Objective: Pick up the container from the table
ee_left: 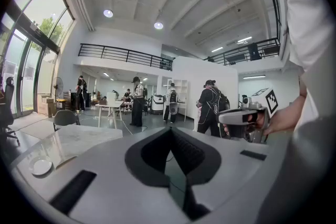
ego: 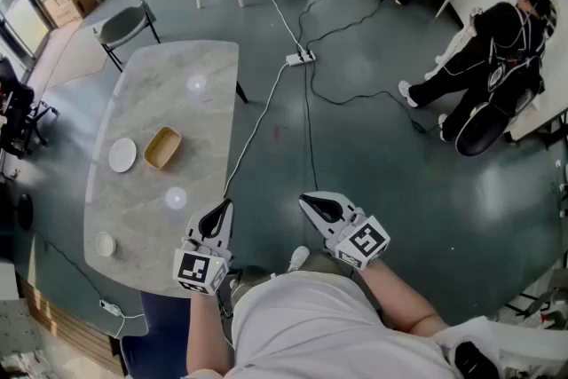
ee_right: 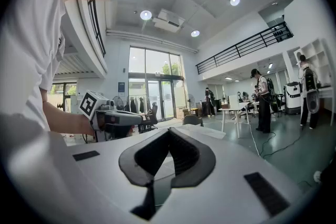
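While my left hand-held gripper (ego: 227, 204) and right hand-held gripper (ego: 307, 201) sit closed and empty: the container (ego: 162, 146) on the worktop (ego: 169, 84) looks light, stiff and shallow; I'd pinch its rim.

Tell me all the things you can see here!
Marble-look oval table: one, grey-white, left side.
Shallow oval container: one, tan, on the table.
Round plate: one, white, beside the container, not touching.
Small round dish: one, white, near the table's front edge.
Chair: one, grey, beyond the table.
Power strip: one, white, on the floor.
Seated person: one, black clothes, far right.
Left tool: one, grey-white, shut, empty, by the table's near corner.
Right tool: one, grey-white, shut, empty, above the floor.
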